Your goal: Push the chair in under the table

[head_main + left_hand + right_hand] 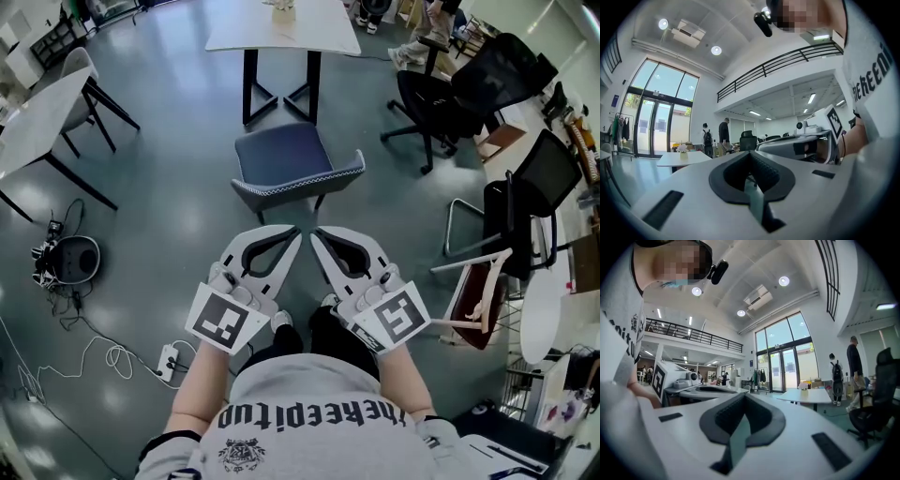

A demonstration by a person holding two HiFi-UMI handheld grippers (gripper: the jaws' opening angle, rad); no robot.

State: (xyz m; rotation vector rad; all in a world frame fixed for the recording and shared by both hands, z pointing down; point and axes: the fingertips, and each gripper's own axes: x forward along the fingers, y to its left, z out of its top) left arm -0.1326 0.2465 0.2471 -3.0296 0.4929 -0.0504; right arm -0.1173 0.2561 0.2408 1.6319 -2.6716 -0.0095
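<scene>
1. A grey shirt (309,422) fills the bottom of the head view, and both forearms reach forward from it.
2. The left tongs (294,234) are closed tight with nothing in them. In the left gripper view the two dark pads meet along a thin seam.
3. The right tongs (317,236) are closed the same way and also hold nothing.
4. Both tongs point level toward the chair (286,159), side by side with their tips close together. They are near its backrest but not touching it, and bare floor shows between the tips and the chair.
5. The chair has a blue seat and a grey-edged back. It stands on the floor with its back toward the person and its seat facing away.
6. The table (323,28), with a white top on black legs, stands just beyond the chair. The front of the seat is close to the table's feet.
7. Most of the seat is plainly out from under the top. From this steep angle it is hard to tell whether the front edge reaches under it.
8. A small vase (281,9) stands on the table, beyond the chair.
9. A black office chair (441,98) stands to the right of the chair.
10. A second table (37,112), also white, stands well to the left of the chair.
11. A power strip (169,358) with loose cable lies on the floor to the chair's left, nearer the person.
</scene>
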